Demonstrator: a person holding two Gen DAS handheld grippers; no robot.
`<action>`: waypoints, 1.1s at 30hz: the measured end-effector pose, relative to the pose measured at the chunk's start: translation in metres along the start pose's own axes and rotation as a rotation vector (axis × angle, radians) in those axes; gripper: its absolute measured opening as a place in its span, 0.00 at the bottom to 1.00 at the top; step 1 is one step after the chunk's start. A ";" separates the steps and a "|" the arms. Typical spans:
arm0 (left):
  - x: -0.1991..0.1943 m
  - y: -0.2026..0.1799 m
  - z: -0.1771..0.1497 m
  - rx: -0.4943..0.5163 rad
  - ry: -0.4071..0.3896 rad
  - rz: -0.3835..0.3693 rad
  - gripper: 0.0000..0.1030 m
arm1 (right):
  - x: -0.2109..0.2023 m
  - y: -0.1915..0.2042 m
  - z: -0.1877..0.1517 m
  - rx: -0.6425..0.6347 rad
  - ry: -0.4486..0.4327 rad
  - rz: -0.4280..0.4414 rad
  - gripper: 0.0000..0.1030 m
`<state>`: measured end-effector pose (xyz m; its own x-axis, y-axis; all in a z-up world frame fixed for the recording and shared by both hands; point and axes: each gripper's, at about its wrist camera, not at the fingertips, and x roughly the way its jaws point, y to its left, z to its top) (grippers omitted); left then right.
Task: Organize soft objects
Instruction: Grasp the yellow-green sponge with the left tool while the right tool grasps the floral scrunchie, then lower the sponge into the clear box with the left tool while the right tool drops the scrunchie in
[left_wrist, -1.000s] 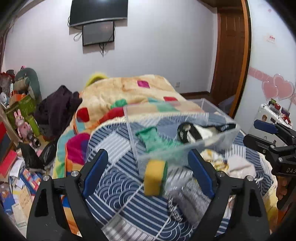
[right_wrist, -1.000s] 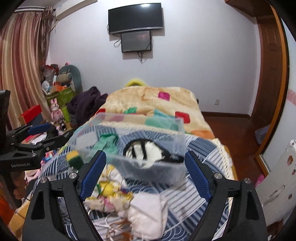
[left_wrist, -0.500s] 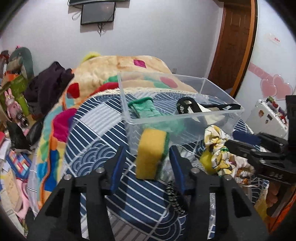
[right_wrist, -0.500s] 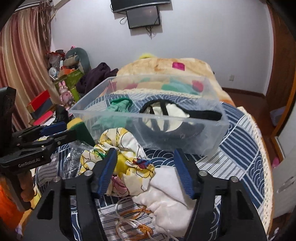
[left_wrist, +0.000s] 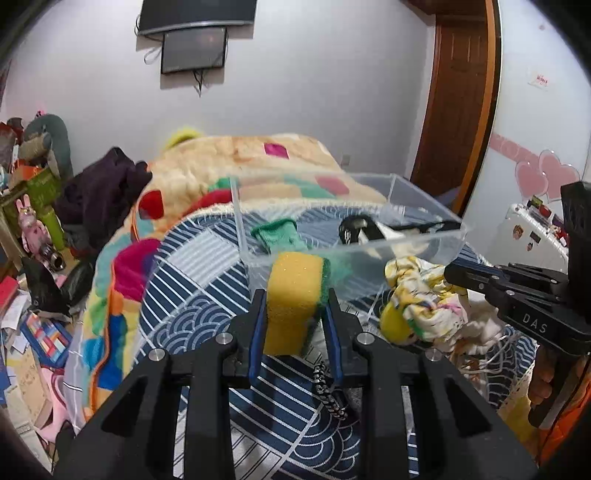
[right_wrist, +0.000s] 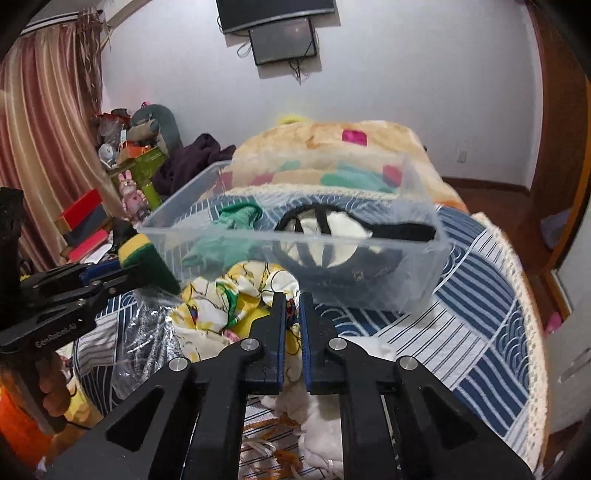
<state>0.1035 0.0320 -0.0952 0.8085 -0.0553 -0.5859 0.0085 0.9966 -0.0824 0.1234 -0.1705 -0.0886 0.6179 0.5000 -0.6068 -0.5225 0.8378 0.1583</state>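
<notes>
Two soft items (right_wrist: 236, 221) inside clear bin (right_wrist: 424, 266), just beyond held sponge (left_wrist: 291, 295).

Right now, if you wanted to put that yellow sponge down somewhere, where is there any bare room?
Free: the striped bedspread left of the clear bin, and the spread right of the bin in the right wrist view. Inside the bin, a gap between green sock and black-and-white item. Crowded: floral cloth pile in front.
</notes>
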 end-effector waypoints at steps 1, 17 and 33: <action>-0.006 0.000 0.002 0.002 -0.018 0.003 0.28 | -0.003 0.001 0.001 -0.005 -0.009 -0.003 0.06; -0.037 0.003 0.031 0.002 -0.127 -0.006 0.28 | -0.037 -0.012 0.015 -0.005 -0.101 -0.079 0.05; -0.034 0.000 0.031 0.007 -0.129 -0.011 0.28 | 0.021 -0.011 -0.012 -0.065 0.133 -0.060 0.12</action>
<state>0.0944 0.0354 -0.0503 0.8772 -0.0585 -0.4765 0.0216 0.9963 -0.0827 0.1353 -0.1716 -0.1128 0.5682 0.4129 -0.7118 -0.5271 0.8469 0.0705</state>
